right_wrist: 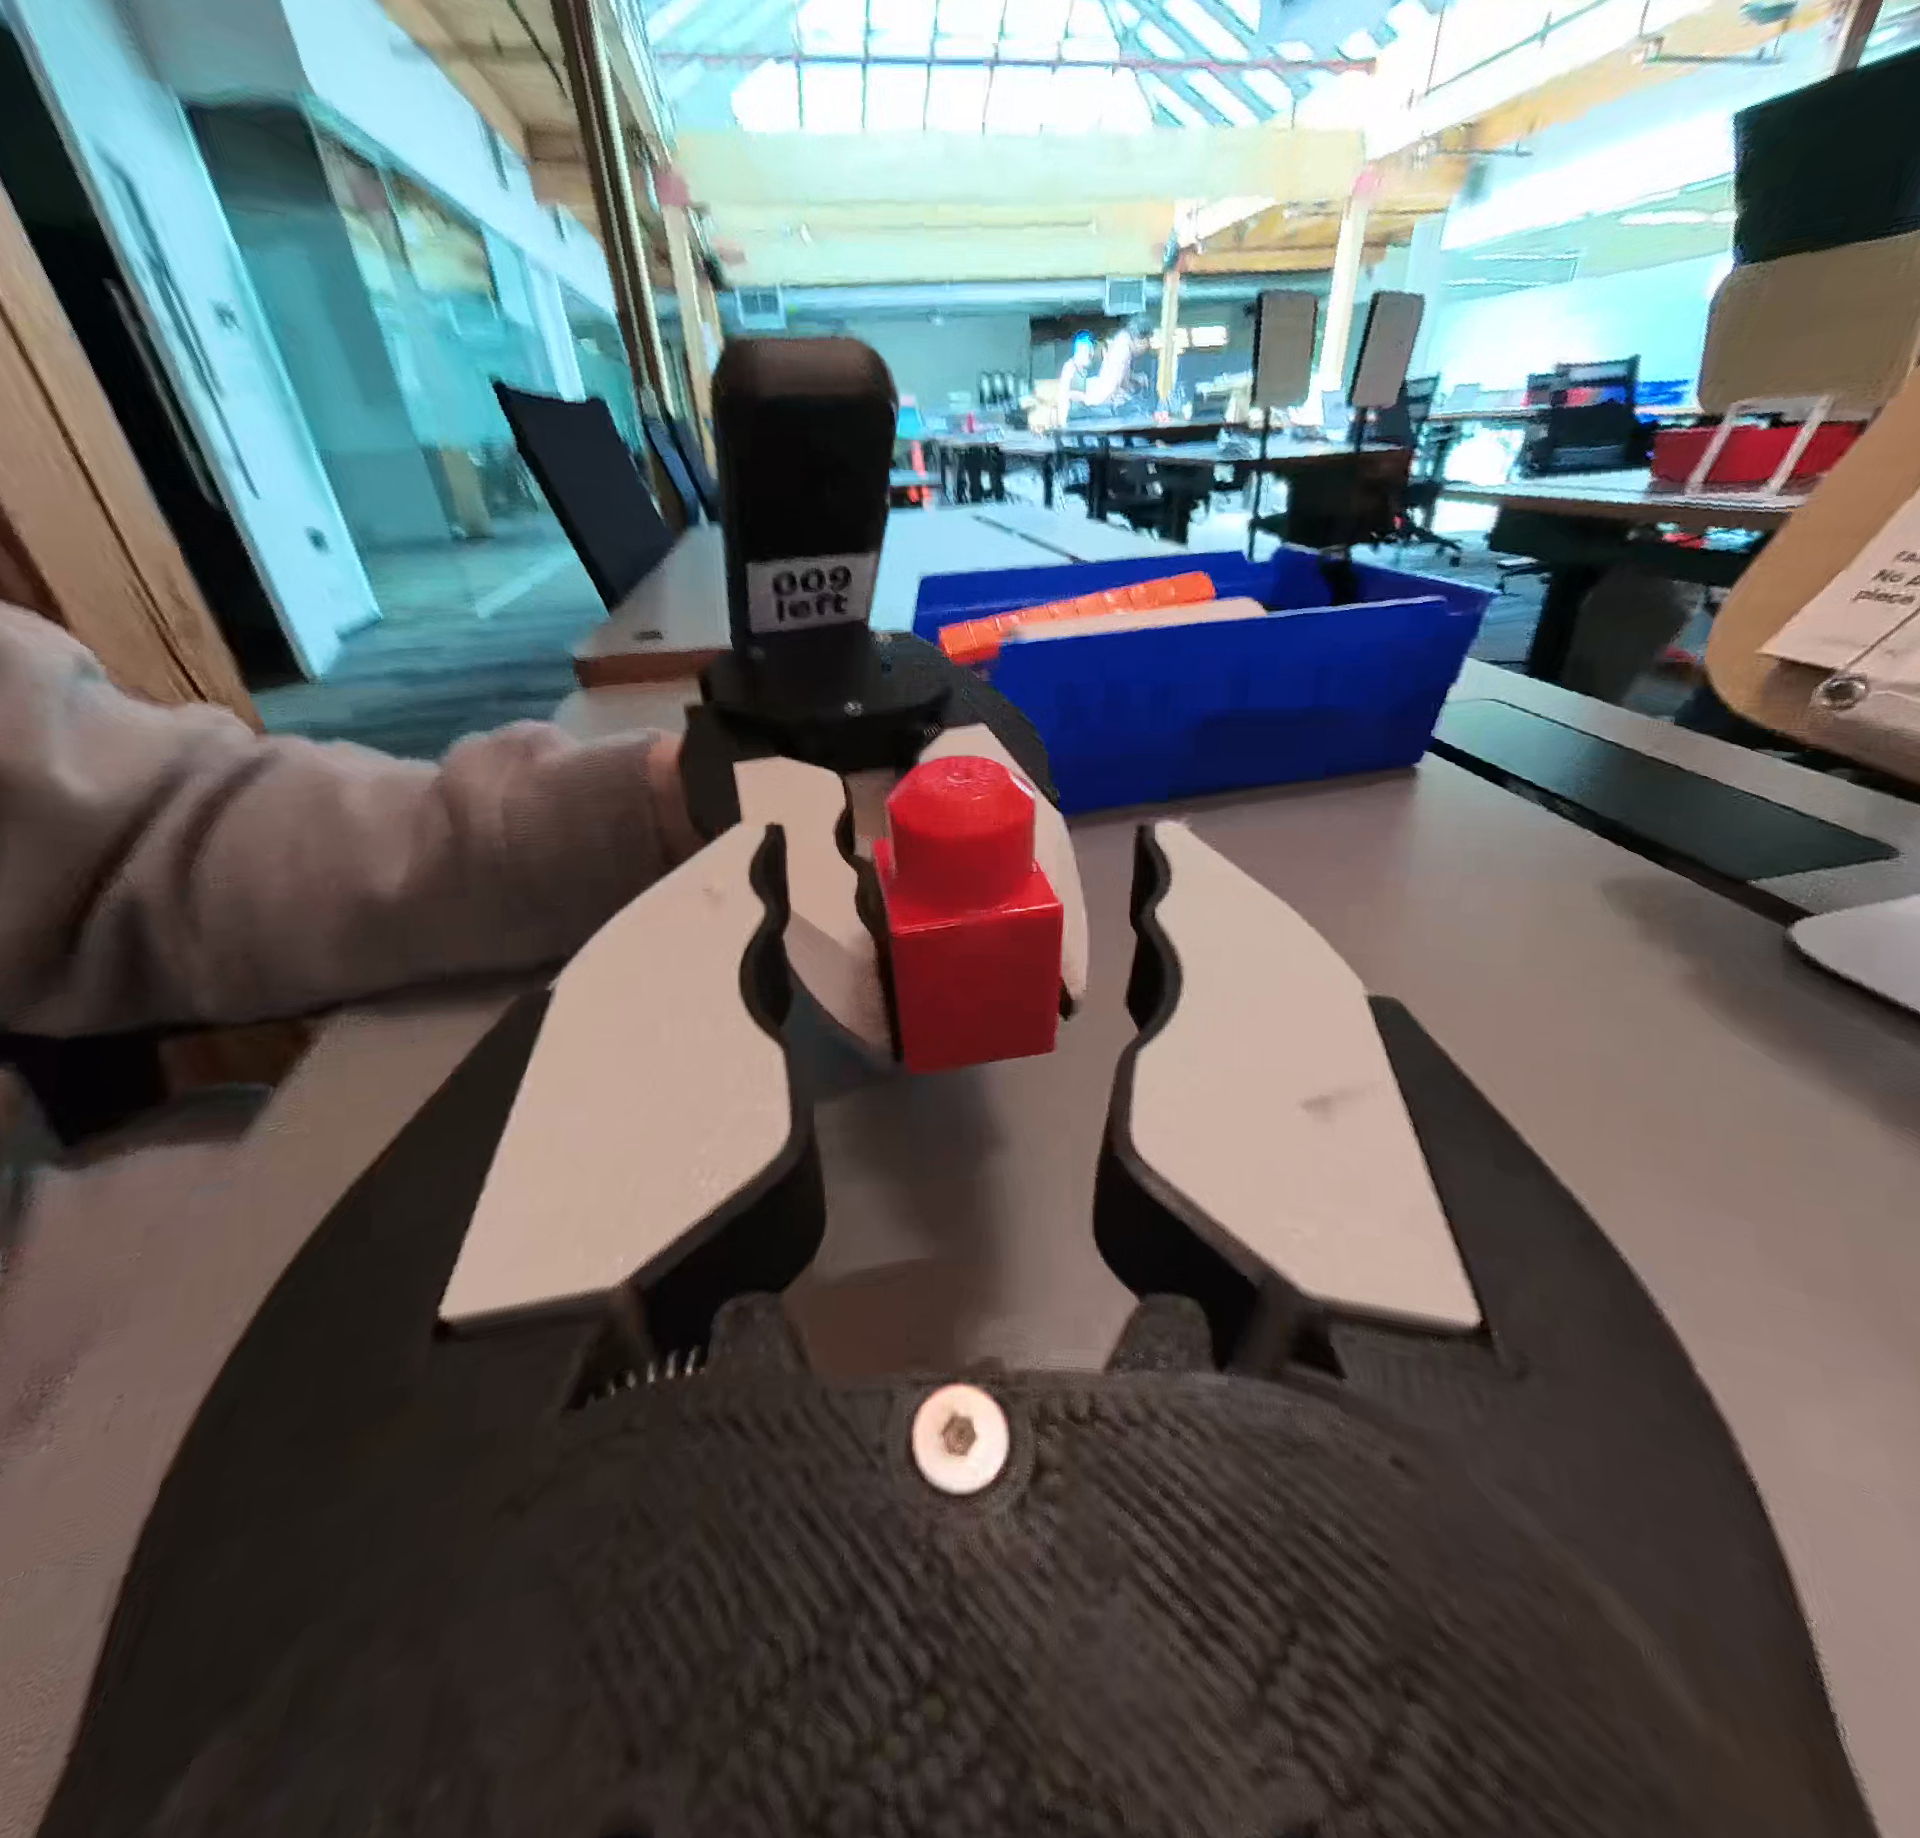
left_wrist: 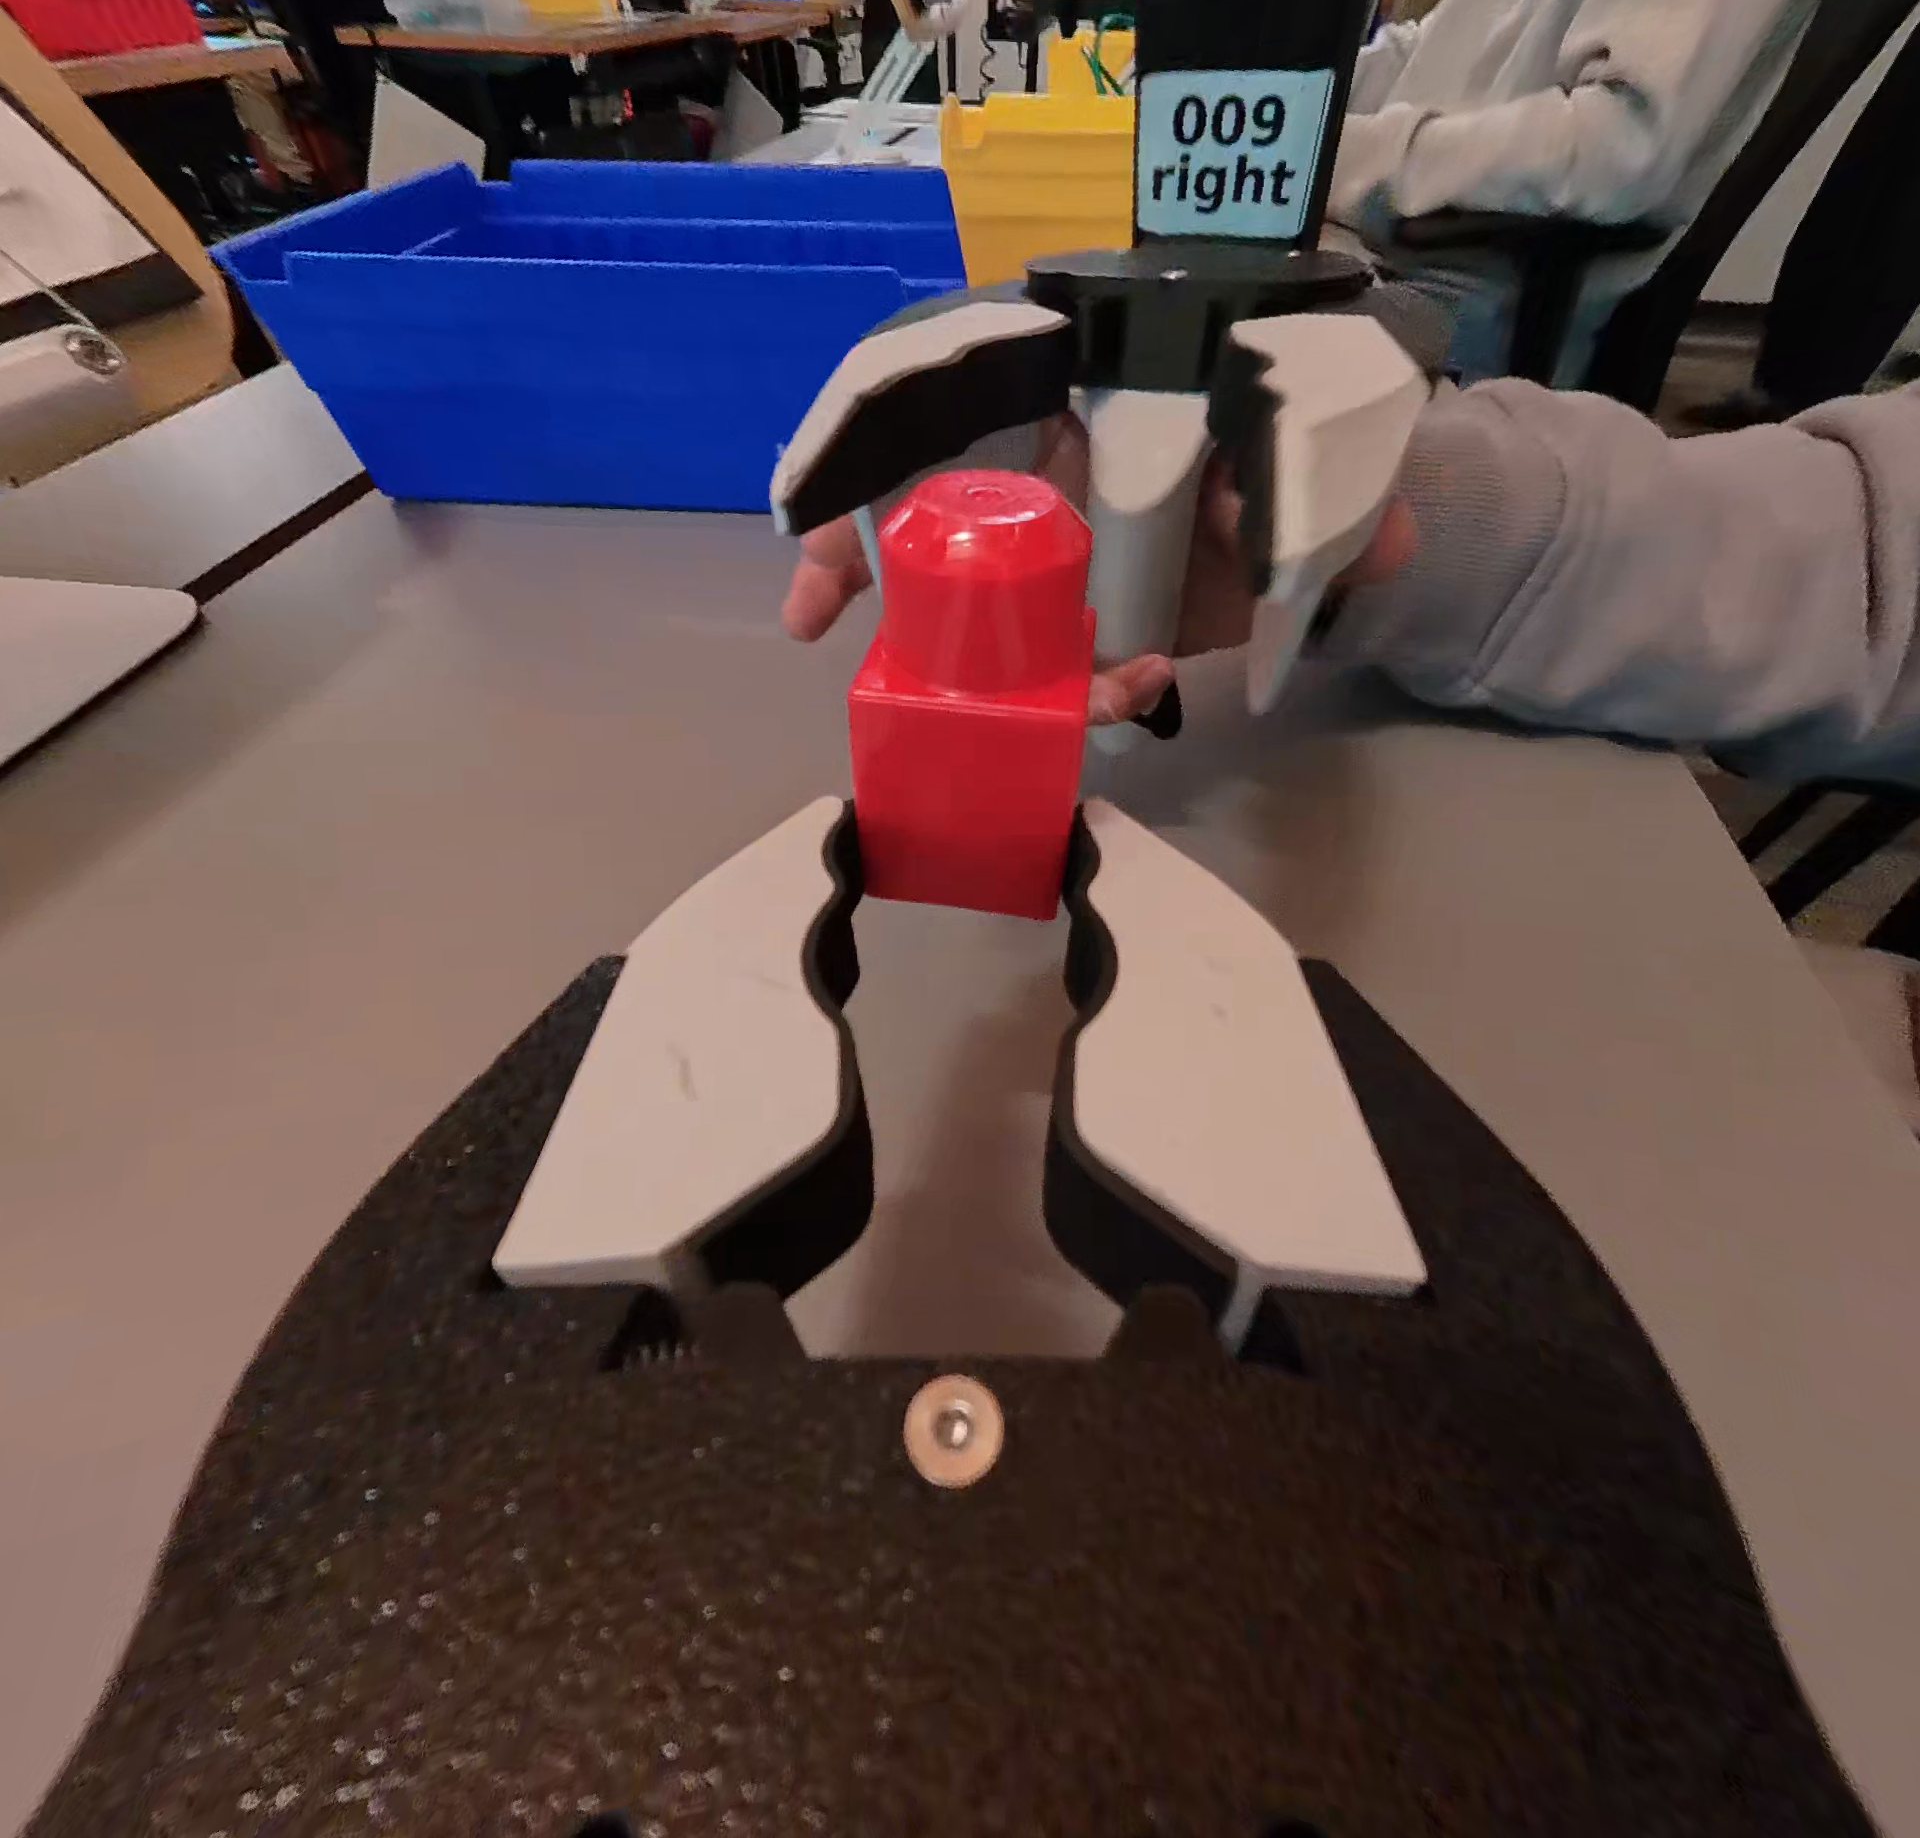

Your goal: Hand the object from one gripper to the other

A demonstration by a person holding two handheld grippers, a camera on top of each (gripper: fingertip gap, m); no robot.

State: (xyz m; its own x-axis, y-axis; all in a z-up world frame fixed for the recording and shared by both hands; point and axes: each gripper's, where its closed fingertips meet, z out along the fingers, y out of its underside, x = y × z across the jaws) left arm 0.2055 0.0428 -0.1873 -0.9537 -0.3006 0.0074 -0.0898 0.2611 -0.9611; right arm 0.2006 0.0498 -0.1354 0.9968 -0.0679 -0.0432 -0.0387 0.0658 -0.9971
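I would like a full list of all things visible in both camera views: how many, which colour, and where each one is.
red block: 1, red, square with a round stud on top, held above the table between the left gripper's fingers
blue bin: 1, blue, on the table behind the block; orange and white items inside, seen in the right wrist view
yellow bin: 1, yellow, behind the blue bin
red crate: 1, red, on a far desk
table: 1, grey
left gripper: 1, grey and black, shut on the red block
right gripper: 1, grey and black, open, facing the block
sleeves: 2, grey, behind the grippers
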